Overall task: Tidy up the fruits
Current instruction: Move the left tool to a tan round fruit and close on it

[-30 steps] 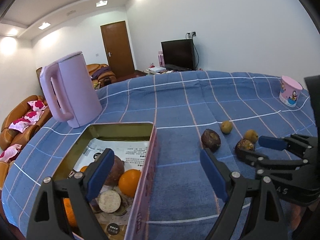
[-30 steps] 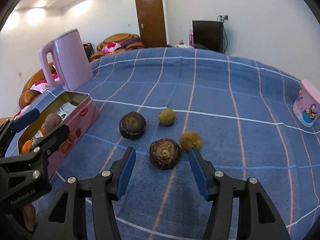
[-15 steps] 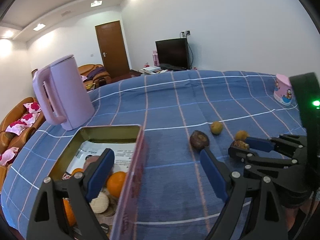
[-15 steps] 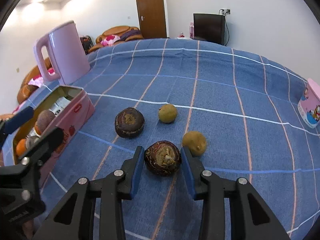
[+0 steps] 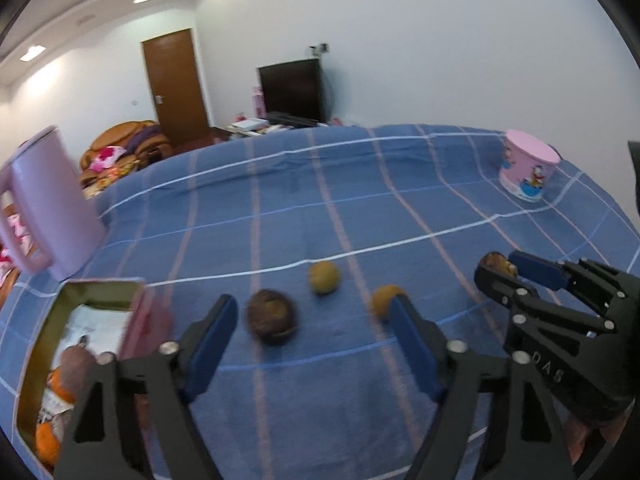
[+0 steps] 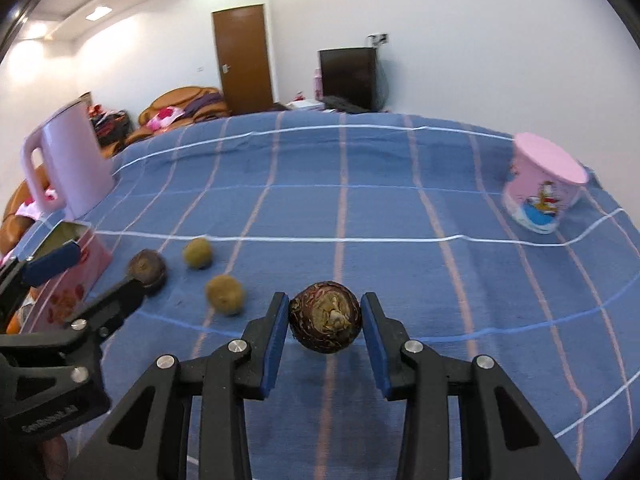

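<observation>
A dark fruit [image 6: 325, 317] is clamped in the right gripper [image 6: 325, 320], likely bound for the tin [image 5: 42, 344], while the left gripper [image 5: 310, 332], its jaws just narrowing but empty, frames another fruit [image 5: 272, 316].

Left wrist view motion-blurred: dark round fruit [image 5: 272, 317] smeared, skin detail unreadable. Yellow fruit [image 5: 385, 299] half hidden behind left gripper [image 5: 312, 344] finger. Tin [image 5: 100, 292] cut by frame edge (contents partly behind finger, label print illegible). Kettle [image 5: 52, 204] cropped at left edge. Right gripper [image 5: 498, 270] hides most of held fruit [image 5: 496, 260].
</observation>
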Available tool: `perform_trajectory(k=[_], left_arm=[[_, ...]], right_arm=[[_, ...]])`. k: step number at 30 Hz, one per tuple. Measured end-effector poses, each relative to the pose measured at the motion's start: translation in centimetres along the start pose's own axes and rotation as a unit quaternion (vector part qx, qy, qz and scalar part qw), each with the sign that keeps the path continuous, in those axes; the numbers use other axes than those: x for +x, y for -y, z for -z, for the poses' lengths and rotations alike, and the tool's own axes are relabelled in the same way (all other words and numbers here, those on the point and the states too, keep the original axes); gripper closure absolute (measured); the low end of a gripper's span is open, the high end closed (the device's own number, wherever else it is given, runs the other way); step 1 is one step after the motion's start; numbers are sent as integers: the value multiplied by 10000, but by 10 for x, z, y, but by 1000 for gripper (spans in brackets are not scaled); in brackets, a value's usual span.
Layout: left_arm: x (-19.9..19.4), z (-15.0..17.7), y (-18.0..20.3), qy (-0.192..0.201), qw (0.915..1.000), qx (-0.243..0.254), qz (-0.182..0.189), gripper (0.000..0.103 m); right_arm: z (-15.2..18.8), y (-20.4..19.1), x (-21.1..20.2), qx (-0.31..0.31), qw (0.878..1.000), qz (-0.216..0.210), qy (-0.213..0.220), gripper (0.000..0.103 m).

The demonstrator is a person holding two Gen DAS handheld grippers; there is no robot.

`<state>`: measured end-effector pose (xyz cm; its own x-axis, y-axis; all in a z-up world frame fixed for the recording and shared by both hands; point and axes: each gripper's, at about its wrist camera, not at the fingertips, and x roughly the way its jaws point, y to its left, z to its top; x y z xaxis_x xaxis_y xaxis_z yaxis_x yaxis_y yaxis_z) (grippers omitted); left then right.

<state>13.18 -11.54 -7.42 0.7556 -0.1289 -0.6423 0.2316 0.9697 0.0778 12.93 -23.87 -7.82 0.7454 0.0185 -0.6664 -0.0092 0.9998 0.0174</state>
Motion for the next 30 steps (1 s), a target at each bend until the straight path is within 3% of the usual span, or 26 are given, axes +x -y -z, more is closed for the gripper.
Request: perform_trajectory(k=[10, 13, 15, 20, 30], left_arm=[[42, -6, 28, -599, 9974, 154, 363, 40], [48, -5, 31, -682, 9968, 185, 387, 51], [54, -4, 32, -817, 9952, 180, 504, 71], [54, -2, 28, -824, 9950, 16, 571, 72], [32, -3, 23, -309, 9989, -20, 344, 72]], right_arm=[[1, 23, -6, 398, 9991, -89, 138, 64], [2, 22, -6, 342, 9993, -124, 124, 64], [3, 20, -5, 299, 9993, -162, 122, 64], [3, 21, -6, 306, 9992, -227, 150, 64], [4, 16, -17, 185, 9980, -406, 451, 64]])
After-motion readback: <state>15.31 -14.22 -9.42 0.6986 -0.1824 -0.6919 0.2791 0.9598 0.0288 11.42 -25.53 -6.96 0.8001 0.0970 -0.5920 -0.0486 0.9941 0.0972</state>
